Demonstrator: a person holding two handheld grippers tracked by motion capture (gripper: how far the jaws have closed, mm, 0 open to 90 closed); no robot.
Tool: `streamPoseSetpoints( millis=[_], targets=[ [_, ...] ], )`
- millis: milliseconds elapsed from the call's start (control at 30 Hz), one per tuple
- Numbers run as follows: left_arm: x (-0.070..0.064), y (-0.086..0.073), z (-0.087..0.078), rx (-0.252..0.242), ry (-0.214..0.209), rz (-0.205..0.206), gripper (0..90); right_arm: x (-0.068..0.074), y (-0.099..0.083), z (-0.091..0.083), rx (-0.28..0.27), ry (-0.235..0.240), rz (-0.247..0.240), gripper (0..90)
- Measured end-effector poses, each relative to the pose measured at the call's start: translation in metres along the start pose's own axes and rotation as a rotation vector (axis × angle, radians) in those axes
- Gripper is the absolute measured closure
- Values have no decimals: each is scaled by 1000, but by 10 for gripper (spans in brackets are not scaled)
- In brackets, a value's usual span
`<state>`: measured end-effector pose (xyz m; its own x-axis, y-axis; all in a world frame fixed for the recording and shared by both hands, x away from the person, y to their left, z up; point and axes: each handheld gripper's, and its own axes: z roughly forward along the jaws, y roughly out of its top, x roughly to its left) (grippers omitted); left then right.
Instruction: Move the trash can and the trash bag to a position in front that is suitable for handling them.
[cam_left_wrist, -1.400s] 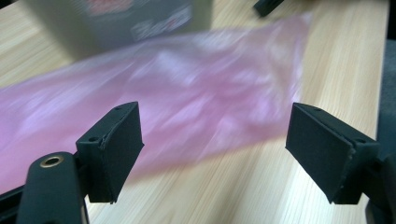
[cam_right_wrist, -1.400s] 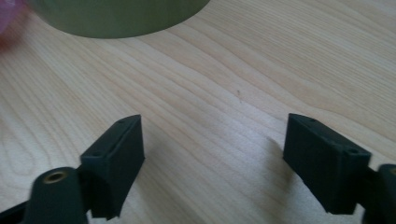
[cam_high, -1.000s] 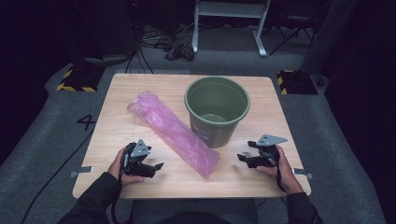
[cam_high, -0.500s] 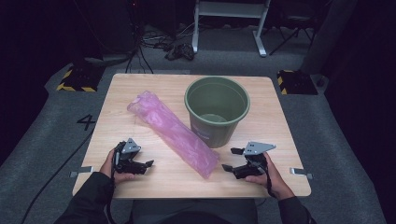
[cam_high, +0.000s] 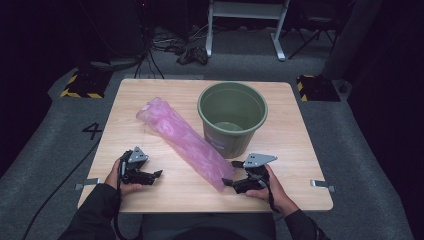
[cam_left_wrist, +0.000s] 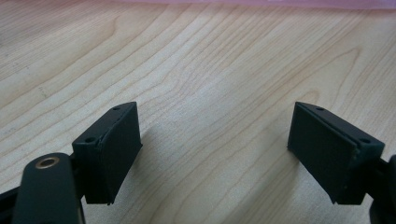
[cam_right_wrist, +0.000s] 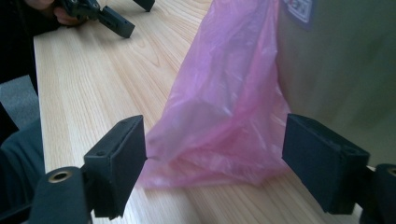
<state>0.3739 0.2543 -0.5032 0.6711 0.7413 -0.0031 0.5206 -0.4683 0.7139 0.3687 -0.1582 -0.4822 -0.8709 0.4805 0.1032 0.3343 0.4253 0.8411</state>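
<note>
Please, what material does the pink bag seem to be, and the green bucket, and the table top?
Bag: thin plastic film, glossy and translucent, judging by its crinkles and the light passing through.
Bucket: probably moulded plastic, matt olive green, with a smooth even wall and a rolled rim; painted metal cannot be excluded.
Table: light wood or wood-look laminate, satin, with grain lines visible; which one I cannot tell.

Light is falling from above onto the pale wooden table (cam_high: 150, 100), leaving it evenly bright in the high view while the grey floor and the room behind are sinking into near darkness. In the left gripper view the black rubber-faced fingers (cam_left_wrist: 114, 144) are casting soft shadows onto the grain, and the far table edge is blurring. In the right gripper view the translucent pink plastic bag (cam_right_wrist: 229, 107) is glowing softly, with the near fingers (cam_right_wrist: 119, 158) slightly out of focus.
</note>
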Motion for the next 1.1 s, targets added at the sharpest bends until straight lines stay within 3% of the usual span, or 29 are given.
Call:
streamPoseSetpoints(
  millis=[67, 200, 333, 400, 567, 733, 1100],
  targets=[
    [0, 0, 0, -2, -2, 1, 169, 2, 0, 5, 8, -20, -8, 258],
    [1, 0, 0, -2, -4, 4, 169, -1, -2, 11, 37, -58, -1, 455],
    [1, -1, -1, 0, -6, 4, 169, -5, -5, 14, 99, -68, -20, 651],
    [3, -3, -3, 0, -10, 12, 169, -9, -7, 13, 110, -62, -17, 704],
    [8, -8, -7, -1, -6, 4, 168, -20, -13, 2, 137, -55, -35, 740],
    [16, -13, -13, 1, -1, 5, 165, -42, -24, -20, 144, -70, 1, 779],
    [31, -26, -25, -1, -6, 1, 165, -79, -35, -44, 135, -165, 59, 809]
  ],
)
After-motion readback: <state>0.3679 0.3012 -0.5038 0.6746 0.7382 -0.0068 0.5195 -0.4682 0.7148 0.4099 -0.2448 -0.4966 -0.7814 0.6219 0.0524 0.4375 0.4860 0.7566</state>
